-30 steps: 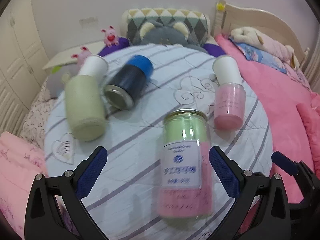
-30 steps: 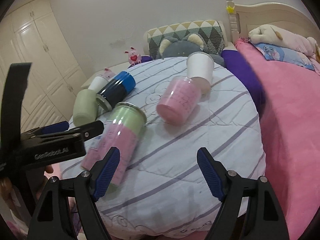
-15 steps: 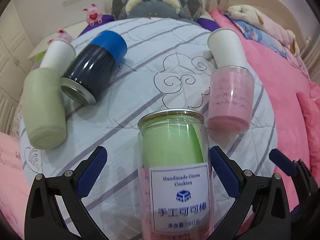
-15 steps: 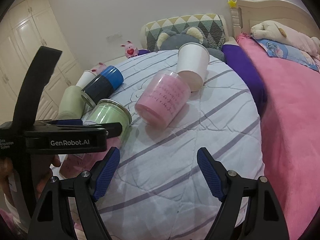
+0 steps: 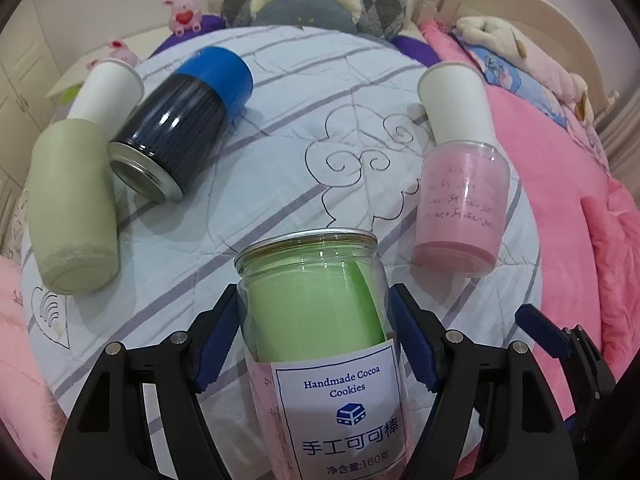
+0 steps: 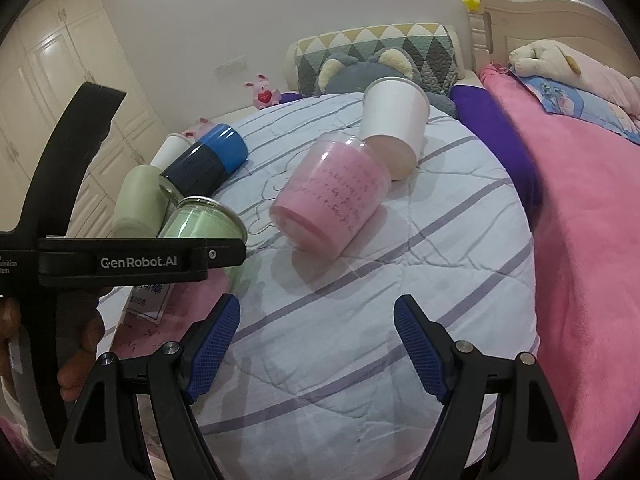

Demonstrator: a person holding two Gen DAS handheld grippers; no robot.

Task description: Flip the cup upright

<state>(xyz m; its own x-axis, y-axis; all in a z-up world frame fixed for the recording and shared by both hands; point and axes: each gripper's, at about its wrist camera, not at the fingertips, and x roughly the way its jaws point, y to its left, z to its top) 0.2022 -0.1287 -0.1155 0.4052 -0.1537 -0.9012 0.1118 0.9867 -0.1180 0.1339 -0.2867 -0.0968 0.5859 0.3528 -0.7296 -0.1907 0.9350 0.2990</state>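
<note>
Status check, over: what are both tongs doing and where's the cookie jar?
Left tongs closed on the cookie jar, jar lying on the quilt. Right tongs open, empty. Pink cup lies just ahead-right, apart.

This is a bedroom in a home. A cream wooden headboard (image 6: 560, 16) with a turned post stands at the upper right of the frame, a bed with a pink blanket (image 6: 592, 240) runs down the right side, and a triangle-patterned pillow (image 6: 376, 50) with a grey bear cushion (image 6: 360, 76) sits at top centre. Small pink plush toys (image 5: 184, 16) perch near the wall at the upper left, a cream plush (image 6: 560, 60) lies on the bed at right, panelled cream wardrobe doors (image 6: 60, 72) fill the left edge, and a pale striped quilt (image 6: 400, 280) covers the middle.
</note>
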